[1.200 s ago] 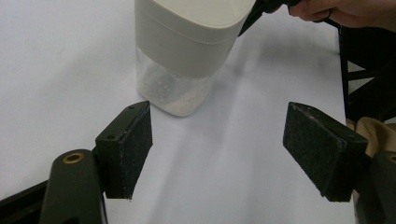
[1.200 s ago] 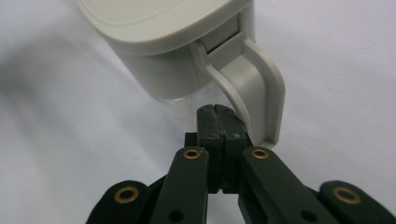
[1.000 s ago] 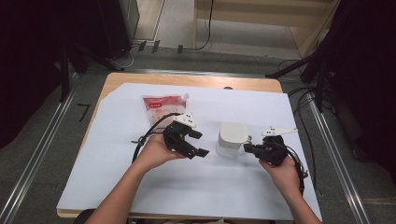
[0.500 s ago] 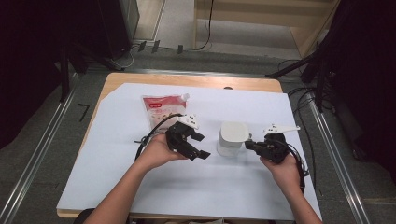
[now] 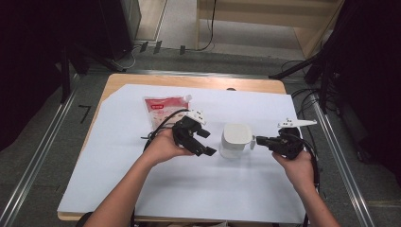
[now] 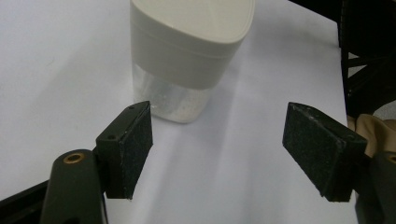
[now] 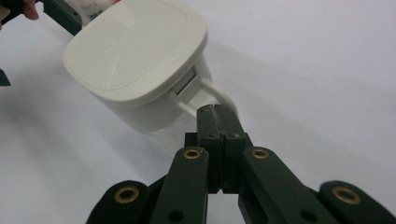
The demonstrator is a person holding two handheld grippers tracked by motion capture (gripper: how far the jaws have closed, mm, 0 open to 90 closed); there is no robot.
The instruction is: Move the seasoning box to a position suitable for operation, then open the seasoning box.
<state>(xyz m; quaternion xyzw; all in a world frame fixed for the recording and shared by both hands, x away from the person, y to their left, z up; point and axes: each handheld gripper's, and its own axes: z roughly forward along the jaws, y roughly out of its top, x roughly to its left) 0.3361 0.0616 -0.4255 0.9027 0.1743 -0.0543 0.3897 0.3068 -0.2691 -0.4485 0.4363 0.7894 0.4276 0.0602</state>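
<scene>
An off-white lid and handle are seen on the container (image 5: 235, 140), with a clear lower body over white grains. Both grippers, left (image 5: 202, 143) and right (image 5: 259, 140), are black with brass-coloured rivets. The pouch (image 5: 161, 108) is red and white. The table (image 5: 189, 81) is light wood under a white sheet (image 5: 198, 189).

The high view looked down from above on the whole table (image 5: 142, 189); both gripper views sat close, seemingly from opposite sides, sharing the white container (image 5: 235, 140).
</scene>
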